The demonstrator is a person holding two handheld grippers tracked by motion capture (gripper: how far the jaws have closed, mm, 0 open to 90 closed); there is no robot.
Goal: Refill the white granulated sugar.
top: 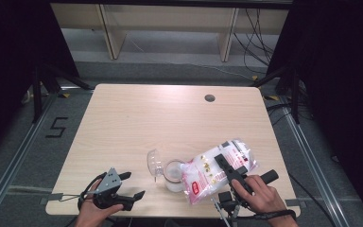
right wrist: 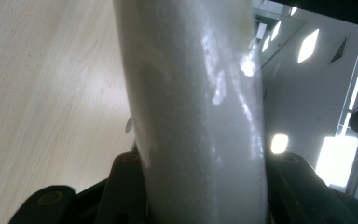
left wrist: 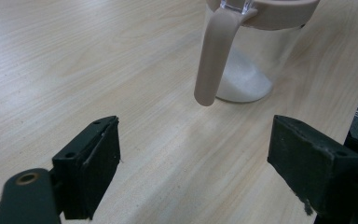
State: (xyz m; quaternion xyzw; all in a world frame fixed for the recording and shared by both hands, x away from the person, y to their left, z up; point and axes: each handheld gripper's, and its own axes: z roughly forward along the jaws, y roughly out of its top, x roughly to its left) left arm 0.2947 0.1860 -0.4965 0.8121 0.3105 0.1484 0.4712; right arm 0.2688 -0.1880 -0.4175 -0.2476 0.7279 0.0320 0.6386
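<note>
Between the right gripper's (top: 225,166) pinching jaws, the bag (top: 217,170) tips over the jar (top: 174,176) — sugar, probably — a slip spills it.

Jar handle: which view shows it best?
Left gripper view: the beige handle hangs from the jar rim in close-up, ahead of the open left gripper. In the high view the jar is small, its handle hard to make out. The right gripper view looks along the white bag.

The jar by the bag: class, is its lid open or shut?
Open. The clear lid is flipped back to the left of the jar, whose mouth faces the tipped bag held in the right gripper.
</note>
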